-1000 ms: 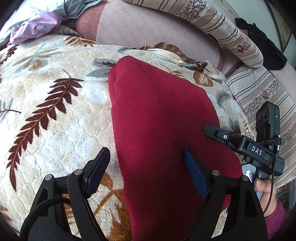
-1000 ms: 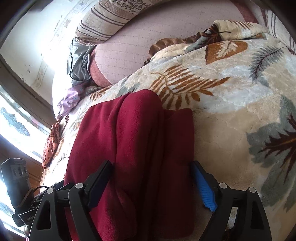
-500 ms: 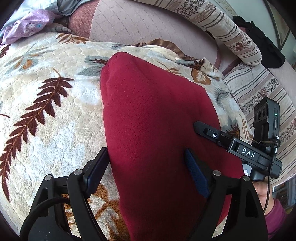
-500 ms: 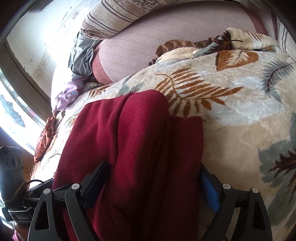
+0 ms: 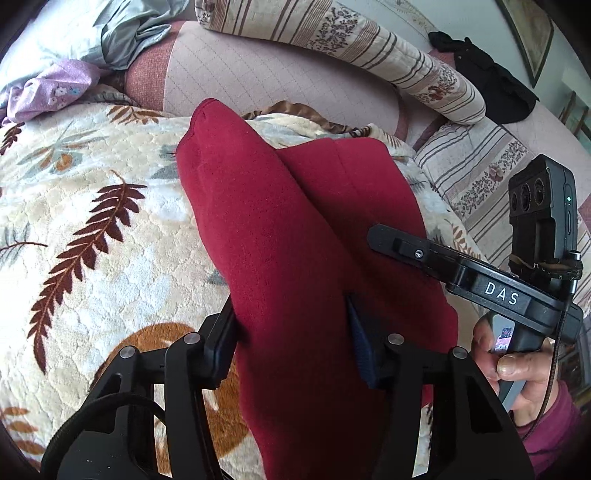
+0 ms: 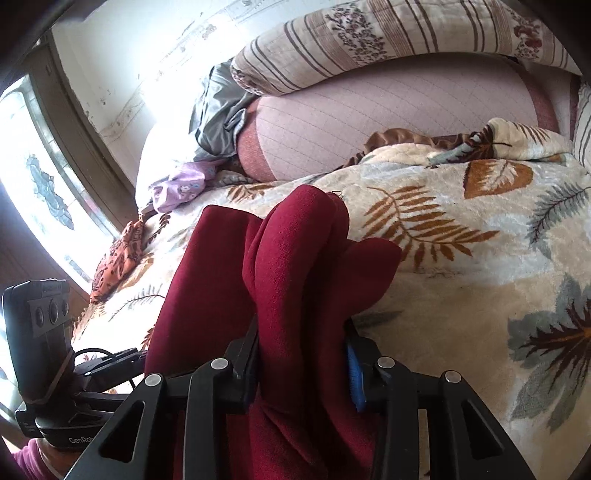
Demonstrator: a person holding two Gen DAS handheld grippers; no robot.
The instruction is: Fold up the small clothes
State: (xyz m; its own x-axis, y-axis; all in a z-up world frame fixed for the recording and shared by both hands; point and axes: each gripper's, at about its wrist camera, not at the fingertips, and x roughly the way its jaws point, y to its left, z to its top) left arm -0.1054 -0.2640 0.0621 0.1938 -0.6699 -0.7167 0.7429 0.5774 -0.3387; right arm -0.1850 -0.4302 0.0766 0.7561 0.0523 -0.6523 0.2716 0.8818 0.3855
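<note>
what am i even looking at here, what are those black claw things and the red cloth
There is no robot. A person holds two hand-held tongs, each with a camera looking along its fingers. One picture comes from the left tongs, the other from the right tongs. In the left view the person's hand grips the handle of the right tool. Both tongs have just been closing and now pinch the near edge of a dark red garment, which bunches up between them. It lies on a cream blanket with a leaf print spread over a bed. Behind it are a striped pillow and some lilac and grey clothes.
</note>
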